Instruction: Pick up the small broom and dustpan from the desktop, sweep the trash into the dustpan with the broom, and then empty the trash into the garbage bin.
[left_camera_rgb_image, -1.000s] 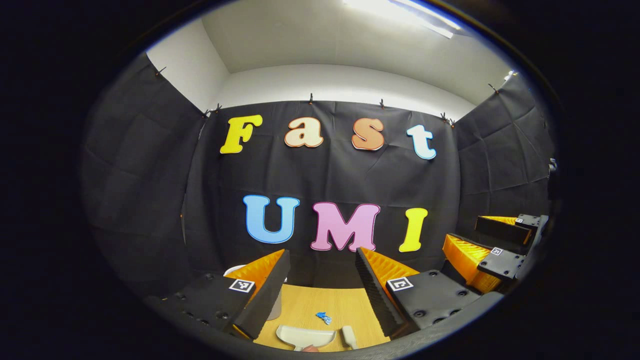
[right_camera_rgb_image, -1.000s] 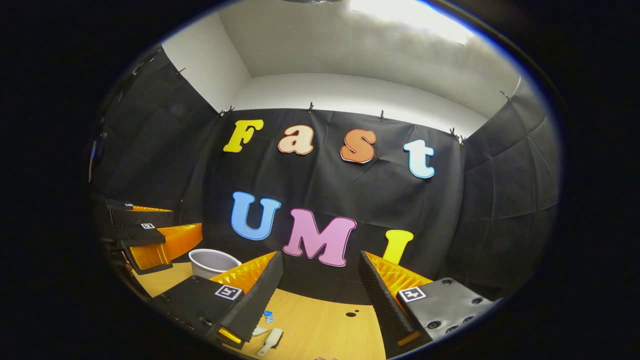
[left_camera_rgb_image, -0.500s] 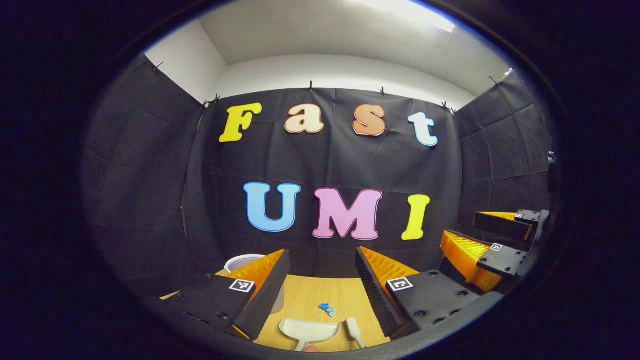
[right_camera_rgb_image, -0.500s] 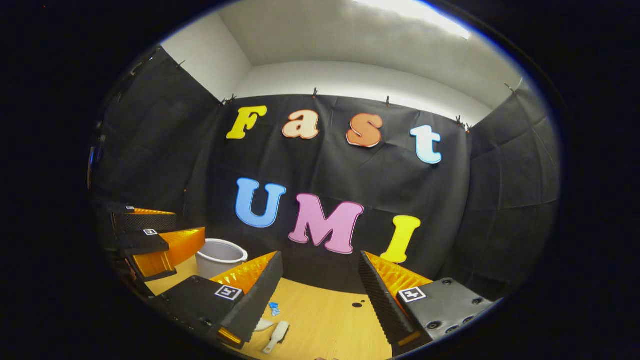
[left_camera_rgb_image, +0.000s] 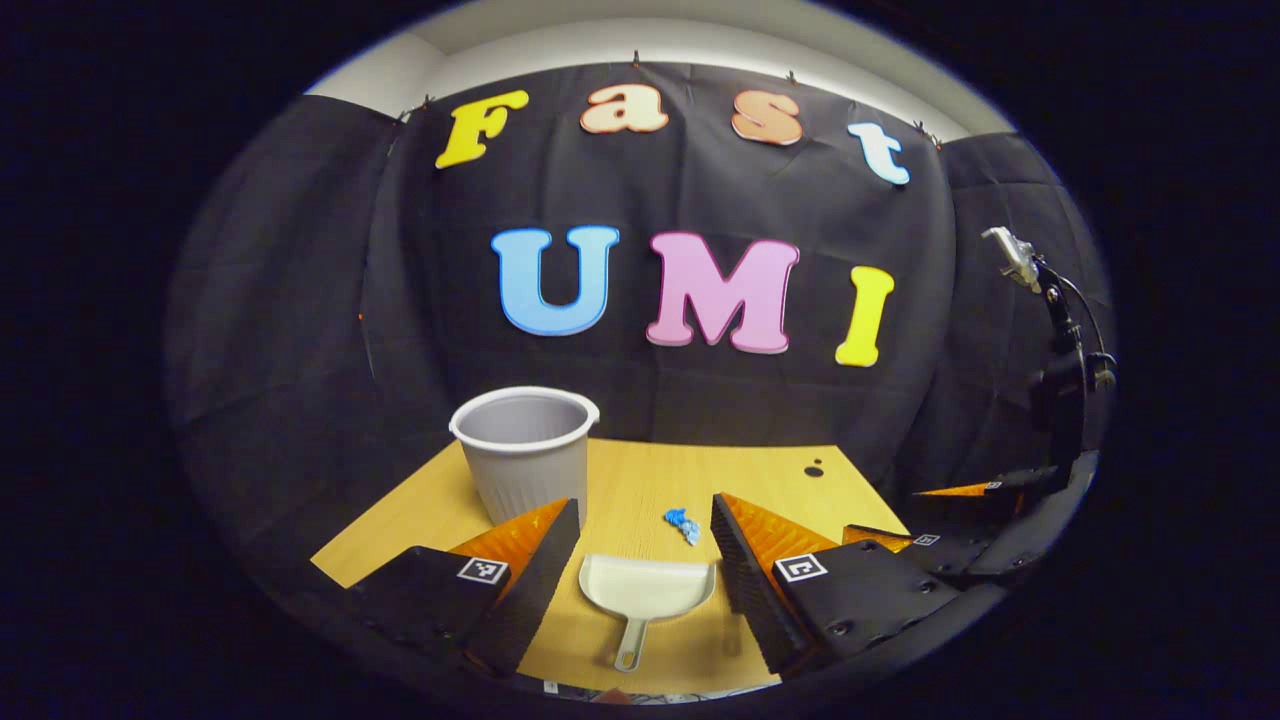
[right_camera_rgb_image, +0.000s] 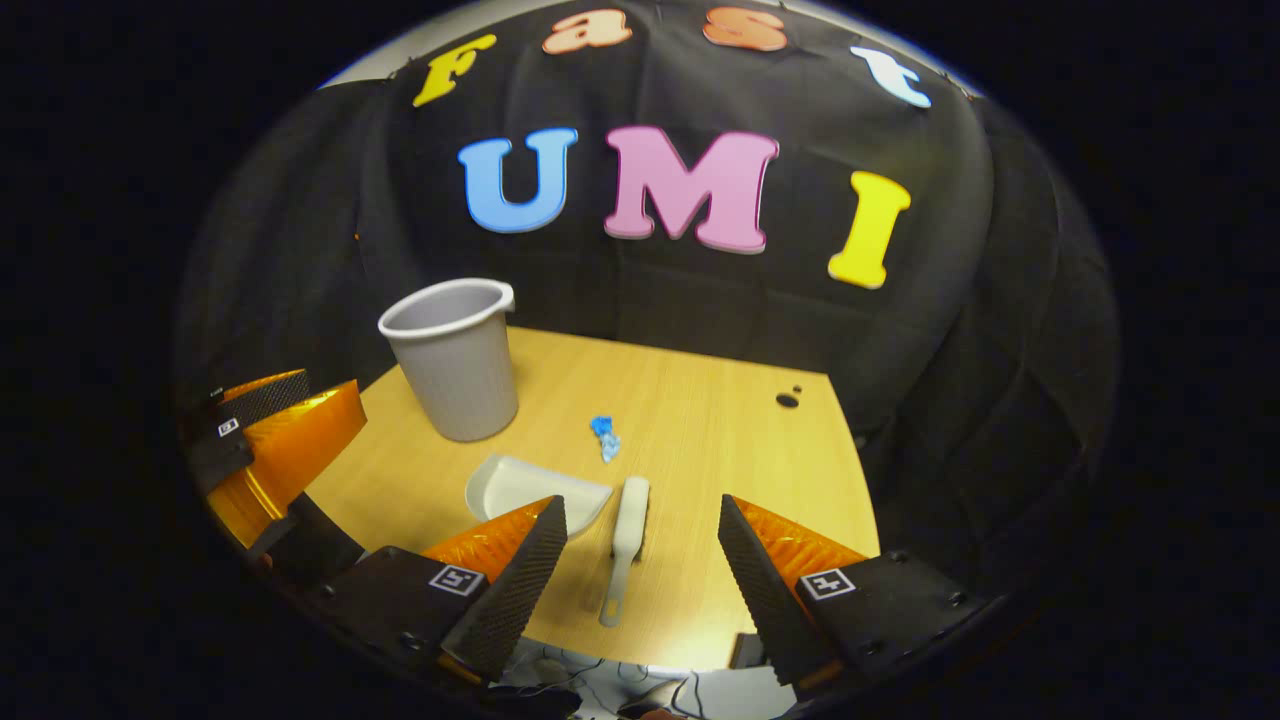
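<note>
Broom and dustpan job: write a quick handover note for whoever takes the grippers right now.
Left gripper: open, holding nothing, lined up above the dustpan.
Right gripper: open, holding nothing, lined up above the broom.
On the desktop: dustpan and broom side by side, blue trash just beyond them, garbage bin upright at the back.
Done: nothing picked up.
Left: grasp both tools, sweep, empty into the bin.

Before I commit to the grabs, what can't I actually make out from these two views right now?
- Inside of the bin: both views; its own wall hides the bottom.
- Near corner of the dustpan: right gripper view, behind the right gripper's finger.
- What the blue scrap is: too small in either view.
- Desk's near edge: left gripper view, cut off at the bottom.
</note>
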